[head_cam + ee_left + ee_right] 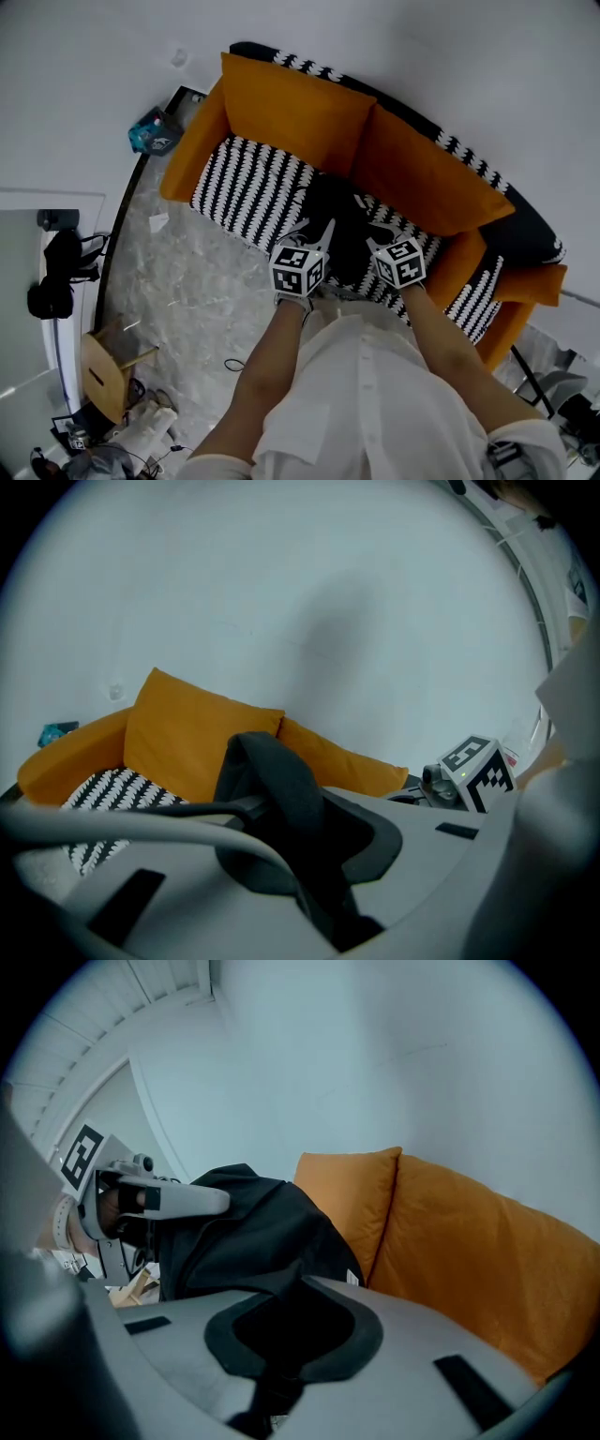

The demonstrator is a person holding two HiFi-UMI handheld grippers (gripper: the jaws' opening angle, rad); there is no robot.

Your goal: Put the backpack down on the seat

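Note:
A black backpack (336,225) hangs over the middle of the sofa's black-and-white patterned seat (248,183); I cannot tell whether it touches the seat. My left gripper (323,232) is shut on a black shoulder strap (277,794) at the backpack's left side. My right gripper (377,247) is shut on black fabric (281,1321) at its right side. In the right gripper view the backpack's body (248,1232) bulges just beyond the jaws, with the left gripper (141,1199) above it. Orange back cushions (300,112) stand behind.
The sofa has an orange armrest (192,141) at the left and more orange cushions (427,178) to the right. A teal box (155,131) sits beyond the armrest. On the marble floor (178,281) lie a scrap of paper (157,222), a wooden stool (108,370) and a dark bag (56,272).

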